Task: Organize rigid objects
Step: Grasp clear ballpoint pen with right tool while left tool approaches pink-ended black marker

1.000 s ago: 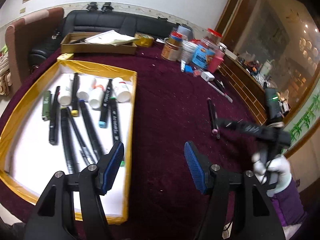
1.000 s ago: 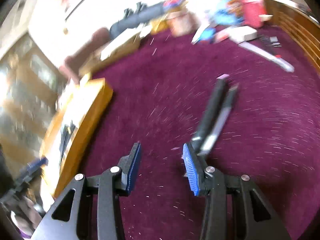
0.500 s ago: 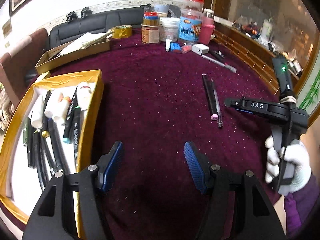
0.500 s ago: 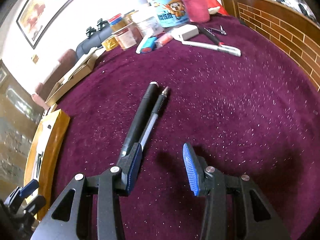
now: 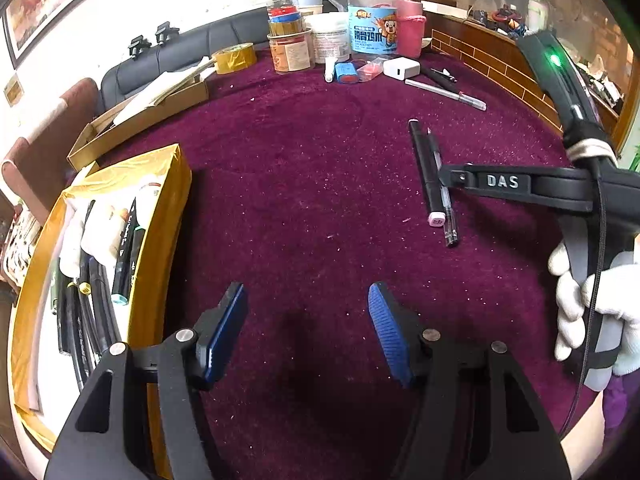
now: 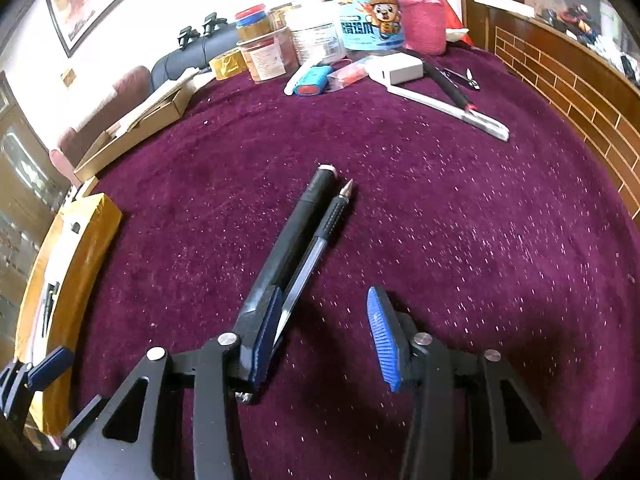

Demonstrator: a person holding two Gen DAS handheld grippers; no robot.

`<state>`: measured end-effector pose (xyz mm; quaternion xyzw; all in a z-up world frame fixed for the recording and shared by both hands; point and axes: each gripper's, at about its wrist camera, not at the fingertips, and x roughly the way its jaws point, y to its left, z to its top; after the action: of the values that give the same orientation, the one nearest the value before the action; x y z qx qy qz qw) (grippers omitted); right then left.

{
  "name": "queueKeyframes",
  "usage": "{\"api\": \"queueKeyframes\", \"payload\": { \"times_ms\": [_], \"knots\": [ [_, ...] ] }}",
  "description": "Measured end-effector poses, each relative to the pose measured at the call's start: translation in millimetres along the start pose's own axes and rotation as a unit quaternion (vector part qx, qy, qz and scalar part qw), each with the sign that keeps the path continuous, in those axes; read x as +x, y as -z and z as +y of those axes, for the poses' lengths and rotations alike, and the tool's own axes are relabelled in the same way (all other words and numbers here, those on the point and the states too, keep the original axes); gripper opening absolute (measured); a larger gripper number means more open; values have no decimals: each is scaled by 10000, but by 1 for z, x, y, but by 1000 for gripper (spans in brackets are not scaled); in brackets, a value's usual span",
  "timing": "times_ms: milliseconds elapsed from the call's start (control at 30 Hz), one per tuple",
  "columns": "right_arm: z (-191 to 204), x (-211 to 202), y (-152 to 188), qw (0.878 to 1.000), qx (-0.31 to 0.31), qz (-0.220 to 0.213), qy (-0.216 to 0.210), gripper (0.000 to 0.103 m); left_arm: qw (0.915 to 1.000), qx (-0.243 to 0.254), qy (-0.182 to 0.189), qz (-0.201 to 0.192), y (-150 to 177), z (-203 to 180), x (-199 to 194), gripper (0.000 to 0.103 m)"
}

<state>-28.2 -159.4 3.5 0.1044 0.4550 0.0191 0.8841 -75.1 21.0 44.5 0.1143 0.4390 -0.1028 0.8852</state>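
Right gripper [image 6: 324, 332], jaws apart and empty, stands over the near end of the black marker [image 6: 292, 240] lying against a clear pen [image 6: 320, 244] on the cloth (light, stiff, smooth barrels; grip mid-barrel); left gripper [image 5: 306, 330] likewise apart.

Both wrist cameras look forward, low over the maroon worktop [image 5: 320, 184]; the right sits nearer the two pens [image 6: 304, 236] (both views share them).
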Motion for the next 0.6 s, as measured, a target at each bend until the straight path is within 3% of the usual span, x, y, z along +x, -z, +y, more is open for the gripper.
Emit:
{"api": "queueKeyframes", "payload": {
  "times_ms": [267, 433, 533, 600],
  "knots": [
    [26, 14, -8, 9951, -603, 60, 779, 42, 10000, -26, 22, 81, 0, 1, 4, 62],
    [25, 15, -11, 9950, -597, 72, 792, 39, 9999, -71, 78, 102, 0, 4, 5, 62],
    [19, 12, -10, 9955, -542, 50, 772, 26, 9998, -105, 116, 114, 1, 6, 5, 62],
    [10, 9, -10, 9960, -419, 43, 789, 11, 9998, -127, 132, 119, 1, 8, 6, 62]
  ]
}}
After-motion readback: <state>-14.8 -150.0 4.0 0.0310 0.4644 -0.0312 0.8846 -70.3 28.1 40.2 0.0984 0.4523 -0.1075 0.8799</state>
